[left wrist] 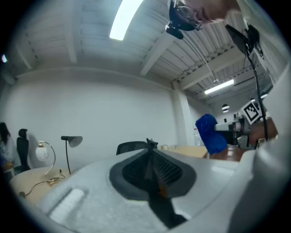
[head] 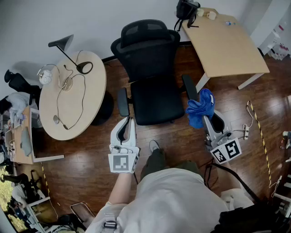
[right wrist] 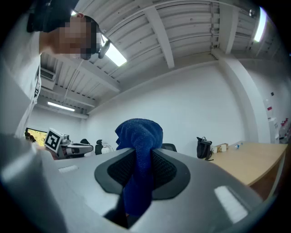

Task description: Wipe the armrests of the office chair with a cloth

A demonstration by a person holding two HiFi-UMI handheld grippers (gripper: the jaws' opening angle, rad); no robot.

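Wood floor [head: 91,159]; cloth [head: 200,105] pinched in right gripper [head: 203,117].

Blue knitted cloth [right wrist: 138,136], coarse and matt, between the ribbed black pads of the smooth, matt grey plastic right claw [right wrist: 142,159]; black office chair [head: 154,100] at twelve o'clock, mesh back, matt padded seat; dark wooden floor [head: 82,159], glossy; round pale wood worktop [head: 96,86] at ten o'clock, smooth and matt.

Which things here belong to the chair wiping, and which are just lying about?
For the job: chair, armrests, cloth clamped in the right tongs, left tongs shut and empty.
Lying about: round table, lamp, desk, bag.
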